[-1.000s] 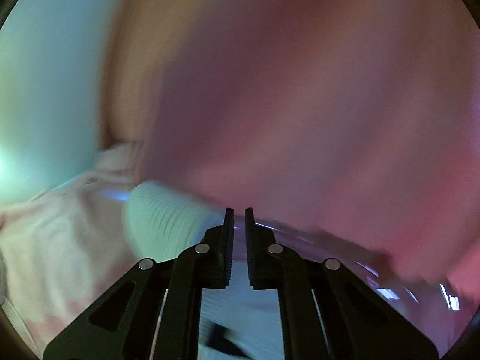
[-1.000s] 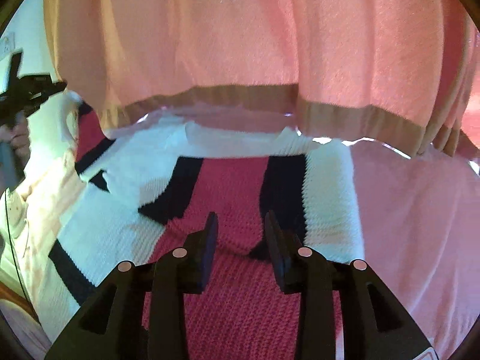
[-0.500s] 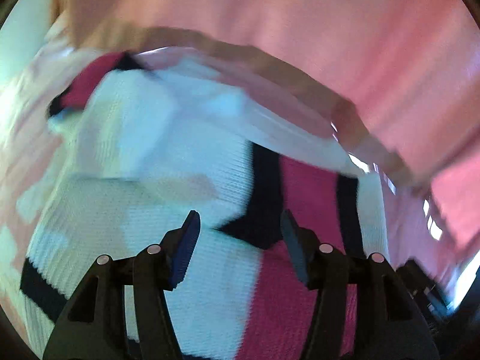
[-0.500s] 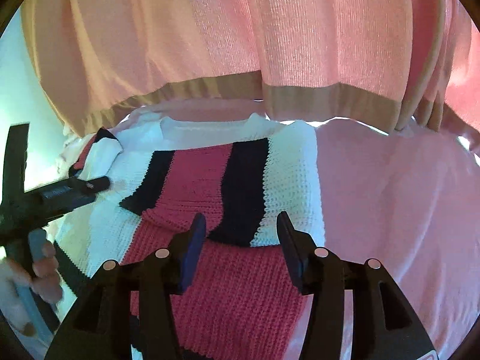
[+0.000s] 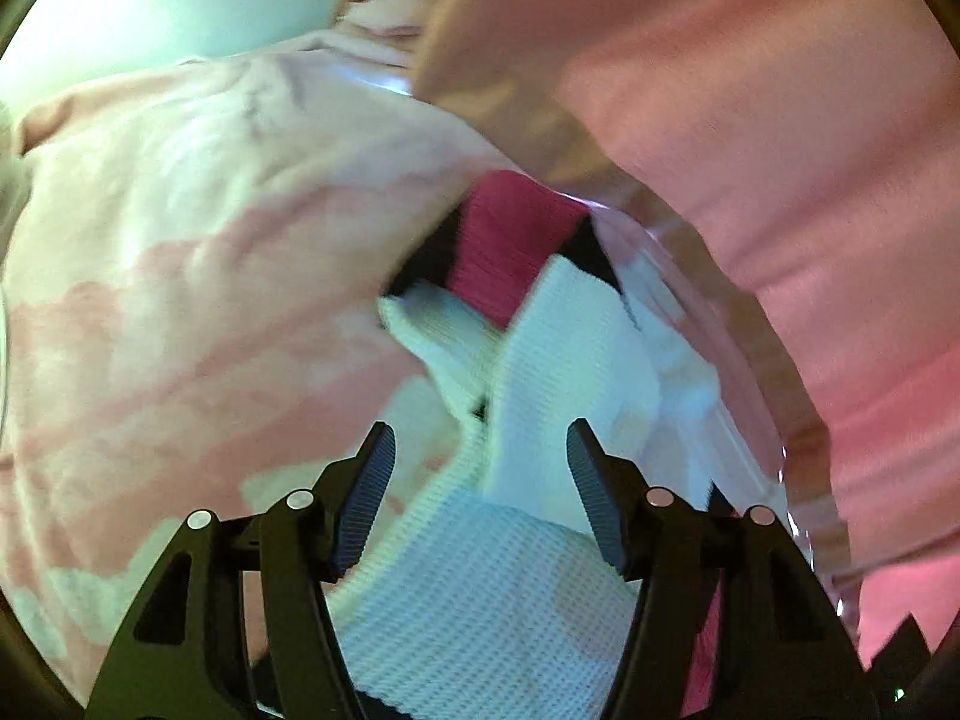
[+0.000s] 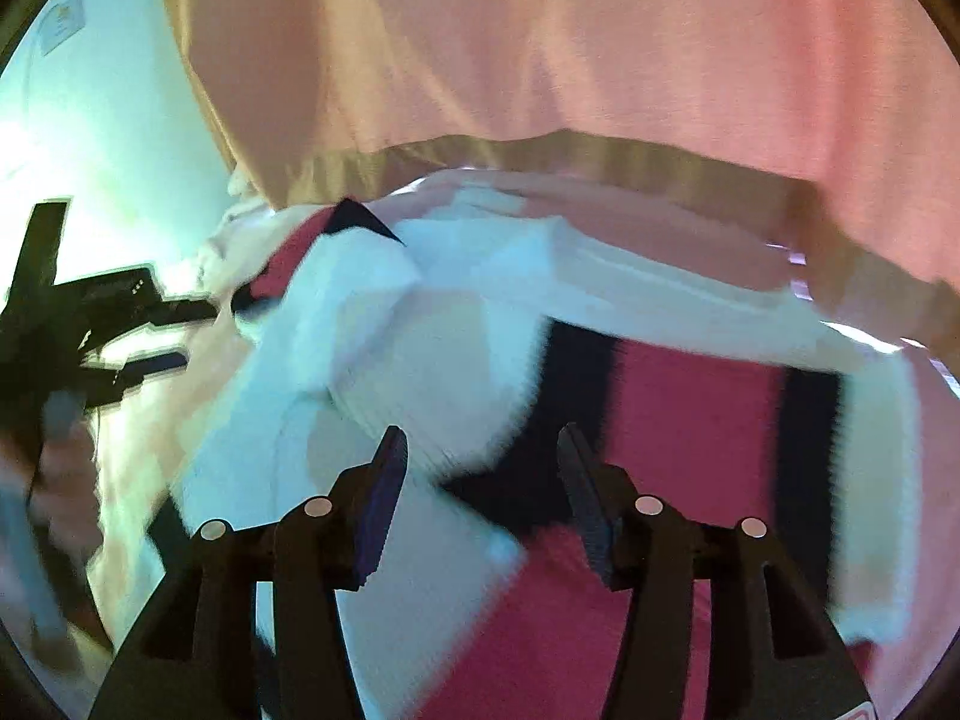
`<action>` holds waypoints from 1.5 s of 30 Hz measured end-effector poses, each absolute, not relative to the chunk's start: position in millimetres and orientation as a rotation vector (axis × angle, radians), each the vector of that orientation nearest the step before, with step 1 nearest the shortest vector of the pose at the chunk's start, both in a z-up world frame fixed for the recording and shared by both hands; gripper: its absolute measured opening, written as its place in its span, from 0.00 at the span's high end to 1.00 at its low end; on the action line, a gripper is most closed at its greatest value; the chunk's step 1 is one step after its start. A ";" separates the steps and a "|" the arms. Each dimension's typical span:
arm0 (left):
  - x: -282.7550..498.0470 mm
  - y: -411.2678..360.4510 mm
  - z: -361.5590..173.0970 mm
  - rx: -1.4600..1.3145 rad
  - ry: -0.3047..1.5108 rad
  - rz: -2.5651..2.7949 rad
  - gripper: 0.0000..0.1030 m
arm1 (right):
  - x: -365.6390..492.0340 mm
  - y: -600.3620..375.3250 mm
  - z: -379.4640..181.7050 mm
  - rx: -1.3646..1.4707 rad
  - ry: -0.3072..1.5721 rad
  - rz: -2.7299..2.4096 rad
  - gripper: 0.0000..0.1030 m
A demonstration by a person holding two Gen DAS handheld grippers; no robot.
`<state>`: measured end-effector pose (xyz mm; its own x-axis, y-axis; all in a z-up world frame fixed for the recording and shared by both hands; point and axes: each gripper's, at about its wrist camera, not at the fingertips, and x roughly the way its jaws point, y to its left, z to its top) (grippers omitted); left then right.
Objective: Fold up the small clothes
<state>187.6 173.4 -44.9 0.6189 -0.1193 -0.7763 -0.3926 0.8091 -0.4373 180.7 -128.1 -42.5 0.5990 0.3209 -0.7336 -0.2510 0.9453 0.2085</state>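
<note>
A knitted sweater point(image 6: 690, 420) with white, black and crimson stripes lies on a pink surface. Its white sleeve point(image 6: 372, 312) is folded over the body. My right gripper point(image 6: 480, 480) is open and empty, just above the sweater's middle. My left gripper point(image 5: 480, 480) is open and empty over the white sleeve point(image 5: 570, 372), with the crimson and black cuff point(image 5: 510, 240) ahead of it. The left gripper also shows in the right wrist view point(image 6: 108, 324), at the far left beside the sleeve.
A pale pink blotchy garment point(image 5: 180, 276) lies left of the sweater. A pink curtain with a tan hem point(image 6: 600, 90) hangs behind the surface. A light wall point(image 6: 102, 138) is at the left.
The left gripper swung left from the sweater's body to the sleeve end and opened wider. The right gripper moved forward and left over the sweater and opened wider.
</note>
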 end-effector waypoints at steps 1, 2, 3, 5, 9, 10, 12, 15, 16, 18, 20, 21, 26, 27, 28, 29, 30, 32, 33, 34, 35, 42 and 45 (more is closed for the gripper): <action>184.4 180.8 -44.2 -0.642 0.904 0.177 0.44 | 186.4 -118.1 -44.7 0.088 0.870 0.339 0.50; 181.8 188.4 -43.1 -0.661 0.905 0.185 0.43 | 191.8 -101.0 -48.0 0.071 0.867 0.347 0.50; 180.3 194.1 -42.3 -0.676 0.900 0.193 0.43 | 193.1 -85.5 -50.8 0.045 0.860 0.363 0.50; 179.2 203.2 -38.7 -0.677 0.883 0.208 0.42 | 191.8 -57.3 -55.5 -0.017 0.850 0.418 0.50; 178.5 213.7 -29.7 -0.638 0.859 0.225 0.41 | 192.7 -2.2 -65.6 -0.185 0.829 0.472 0.49; 177.8 215.5 -28.7 -0.639 0.853 0.225 0.41 | 193.2 4.3 -68.0 -0.212 0.828 0.477 0.49; 176.8 219.3 -28.4 -0.654 0.854 0.222 0.39 | 200.1 17.0 -77.8 -0.278 0.842 0.482 0.50; 176.7 224.5 -28.2 -0.690 0.854 0.211 0.39 | 212.7 17.0 -86.2 -0.292 0.862 0.458 0.89; 176.7 225.1 -27.6 -0.692 0.851 0.210 0.39 | 217.6 11.0 -83.0 -0.252 0.873 0.453 0.89; 177.7 224.2 -26.5 -0.690 0.852 0.203 0.39 | 225.7 -10.4 -63.7 -0.092 0.870 0.466 0.90; 178.5 220.7 -26.2 -0.693 0.853 0.189 0.39 | 225.3 -41.6 -33.5 0.067 0.834 0.478 0.90; 179.3 217.9 -26.1 -0.695 0.857 0.178 0.39 | 223.7 -60.9 -18.9 0.163 0.822 0.489 0.90; 187.2 191.9 -27.6 -0.715 0.889 0.056 0.38 | 206.6 -179.4 19.0 0.562 0.795 0.453 0.90; 190.4 183.5 -28.9 -0.712 0.905 0.020 0.37 | 202.6 -203.0 17.5 0.612 0.801 0.429 0.90; 193.3 175.3 -30.8 -0.712 0.922 -0.013 0.37 | 196.9 -224.6 14.2 0.643 0.810 0.400 0.90; 196.8 164.0 -34.6 -0.719 0.949 -0.050 0.37 | 187.9 -249.9 7.5 0.653 0.824 0.341 0.90; 198.7 155.5 -37.7 -0.721 0.967 -0.071 0.37 | 181.4 -267.1 0.9 0.640 0.838 0.288 0.90; 203.1 133.2 -46.2 -0.709 1.011 -0.100 0.37 | 167.5 -301.7 -22.5 0.623 0.886 0.193 0.90; 205.1 124.5 -48.9 -0.698 1.023 -0.103 0.37 | 163.6 -314.0 -34.4 0.625 0.910 0.167 0.90; 208.0 113.8 -52.7 -0.682 1.038 -0.104 0.37 | 160.8 -325.2 -46.3 0.620 0.930 0.141 0.90; 210.3 107.2 -55.4 -0.671 1.049 -0.101 0.37 | 159.8 -333.7 -61.0 0.602 0.947 0.104 0.90; 226.2 84.0 -79.3 -0.688 1.085 -0.019 0.37 | 163.0 -336.7 -92.5 0.623 1.016 0.101 0.67; 234.6 89.5 -85.0 -0.727 1.074 0.023 0.37 | 164.4 -325.8 -81.2 0.517 0.963 0.048 0.50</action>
<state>234.6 89.5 -85.0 0.4997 -0.3213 -0.8044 -0.3555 0.7708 -0.5287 164.4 -325.8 -81.2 0.5798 0.2644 -0.7707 0.1858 0.8780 0.4411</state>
